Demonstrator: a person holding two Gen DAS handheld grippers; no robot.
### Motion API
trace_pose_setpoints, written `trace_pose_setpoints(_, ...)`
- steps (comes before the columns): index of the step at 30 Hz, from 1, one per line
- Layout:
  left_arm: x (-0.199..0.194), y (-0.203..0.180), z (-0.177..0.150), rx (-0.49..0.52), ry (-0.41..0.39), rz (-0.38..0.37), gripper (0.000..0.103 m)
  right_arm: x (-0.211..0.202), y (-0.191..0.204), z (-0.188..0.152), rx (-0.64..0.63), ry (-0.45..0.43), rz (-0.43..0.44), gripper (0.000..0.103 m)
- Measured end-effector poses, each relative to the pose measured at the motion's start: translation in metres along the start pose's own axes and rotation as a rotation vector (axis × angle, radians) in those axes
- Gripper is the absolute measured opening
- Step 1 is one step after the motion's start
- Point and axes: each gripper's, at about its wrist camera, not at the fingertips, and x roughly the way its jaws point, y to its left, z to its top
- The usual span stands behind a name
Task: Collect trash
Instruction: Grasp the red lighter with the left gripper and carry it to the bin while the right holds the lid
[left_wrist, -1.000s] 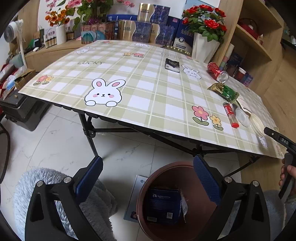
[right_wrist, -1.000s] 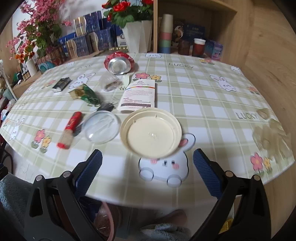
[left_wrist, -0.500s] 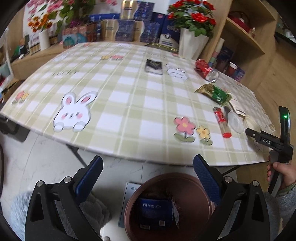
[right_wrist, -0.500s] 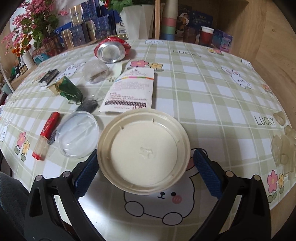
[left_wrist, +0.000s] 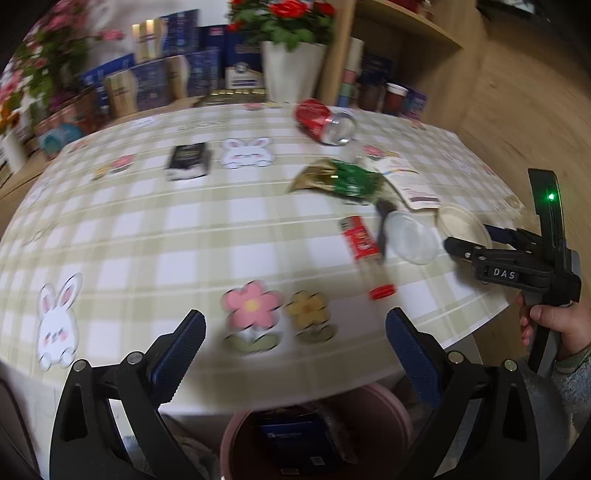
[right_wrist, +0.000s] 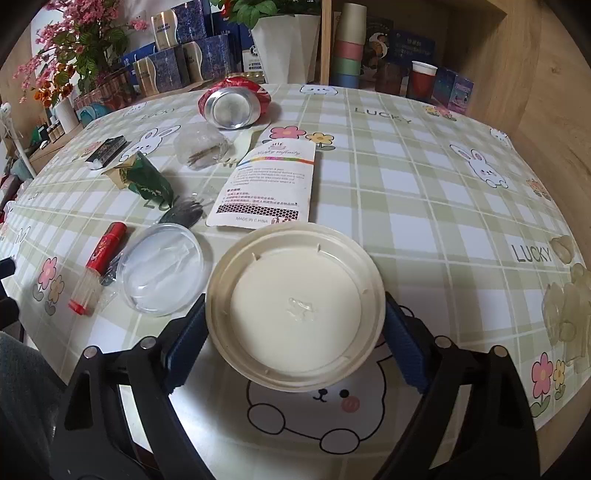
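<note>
Right hand-held gripper (right_wrist: 295, 328) has just been closing, its blue pads (right_wrist: 186, 349) now against both edges of the cream round lid (right_wrist: 295, 306) on the checked tabletop (right_wrist: 424, 206). A clear lid (right_wrist: 162, 269) lies just left.

Tablecloth (right_wrist: 406, 192): green-white check, printed with white rabbits and pink/yellow flowers. Lid (right_wrist: 295, 306) cream. Can (right_wrist: 232, 103) red/silver. Wrapper (right_wrist: 147, 181) green/gold. Tube (right_wrist: 98, 266) red-capped, clear. Gripper pads (right_wrist: 184, 347) blue.

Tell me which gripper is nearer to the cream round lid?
Right. The right gripper has its jaws on both sides of the cream lid. The left gripper hovers over the table edge, away from it.
</note>
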Motion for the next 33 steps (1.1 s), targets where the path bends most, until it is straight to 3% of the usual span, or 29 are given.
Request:
trace_pose_setpoints(5,0.022,-0.019,0.015,0.006,0.056,-0.070,0.064,-0.016,0.002,-0.002,0.019,-0.048,0.030,0.084)
trace_pose_setpoints(10,0.043,-0.028,0.030,-0.023,0.082,-0.083,0.043,-0.035,0.004,-0.004,0.071,-0.095,0.060,0.084)
trace_pose_setpoints(14,0.061,-0.033,0.042,-0.054,0.107,-0.081,0.039,-0.044,0.010,-0.007,0.084,-0.115,0.066,0.084)
trace_pose_setpoints(19,0.072,-0.045,0.050,-0.023,0.103,-0.046,0.038,-0.051,0.015,-0.013,0.087,-0.121,0.074,0.085)
trace_pose_setpoints(22,0.073,-0.049,0.052,-0.001,0.098,-0.004,0.024,-0.054,0.016,-0.015,0.093,-0.119,0.076,0.085)
trace_pose_setpoints(33,0.050,-0.035,0.040,-0.003,0.071,0.049,0.023,-0.074,0.029,-0.022,0.082,-0.131,0.092,0.085)
